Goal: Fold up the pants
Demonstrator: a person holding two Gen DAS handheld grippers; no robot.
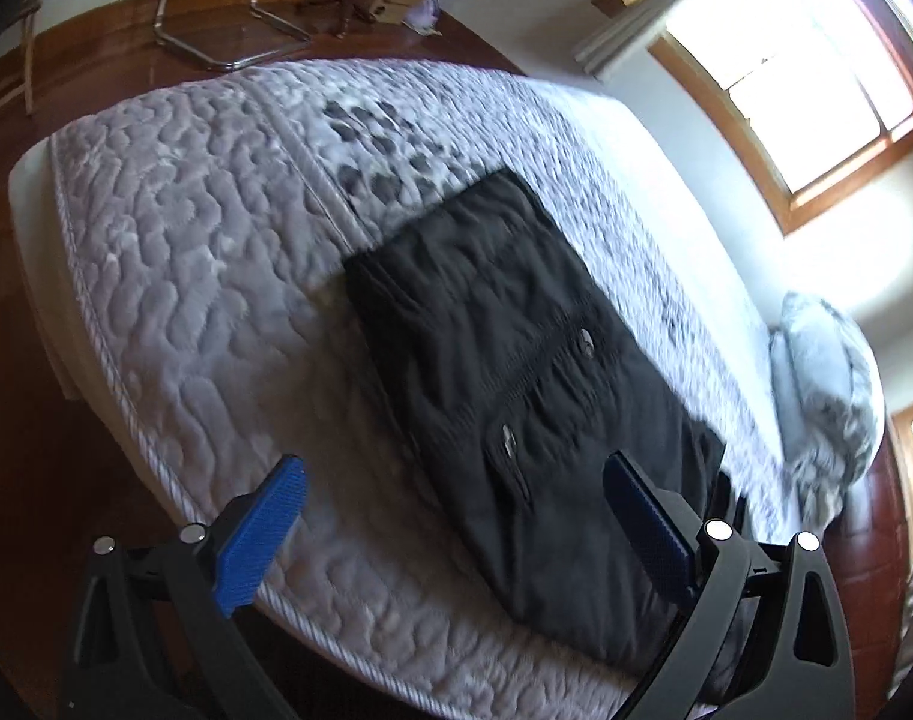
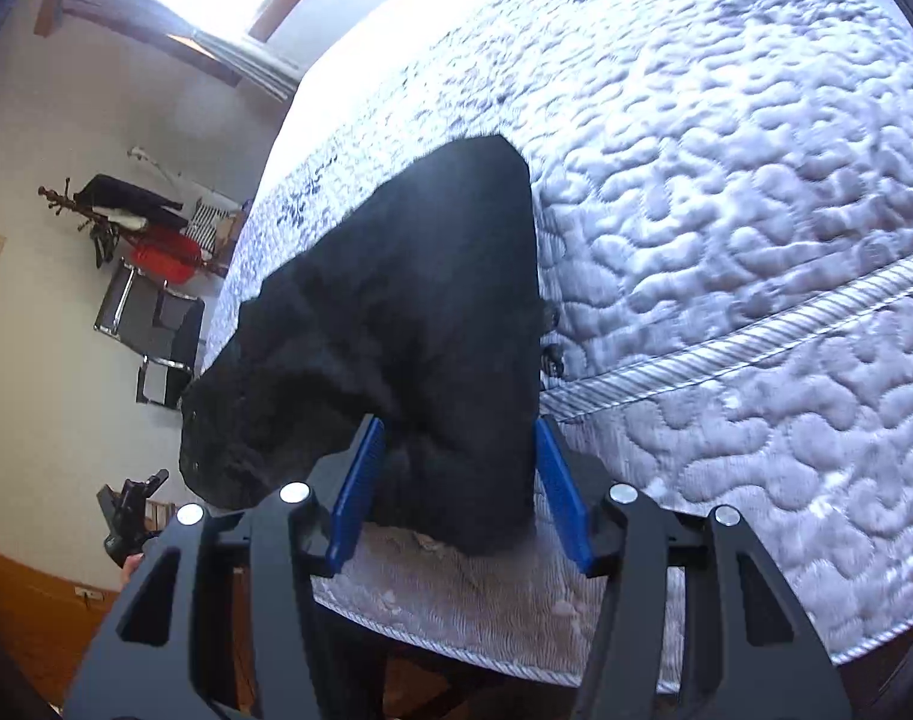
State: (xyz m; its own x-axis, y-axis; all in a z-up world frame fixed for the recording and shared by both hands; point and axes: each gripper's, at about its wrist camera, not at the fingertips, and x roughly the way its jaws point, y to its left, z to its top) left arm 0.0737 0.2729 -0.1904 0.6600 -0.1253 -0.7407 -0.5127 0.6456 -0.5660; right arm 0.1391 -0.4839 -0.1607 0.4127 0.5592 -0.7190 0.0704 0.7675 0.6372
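Left wrist view: black pants lie folded into a rough rectangle on the quilted grey mattress of the bed, near its front edge, a zipper pull and a small button showing on top. Left gripper hovers over that near edge with its blue-padded fingers spread wide — nothing between them, no contact with the cloth. One pad sits over bare mattress, the other over the pants' near corner. A patterned pillow lies at the far right end of the bed. Wooden floor beyond, with a chrome-framed chair and a bright window on the wall.

Right wrist view: right gripper has a bunched fold of the pants between its blue fingers — the fabric is lifted off the mattress and drapes away toward the left. The left pad touches the cloth; at the right pad I cannot tell whether it presses on it, so whether the grip is firm I cannot tell. A coat rack with hanging clothes stands against the far wall.
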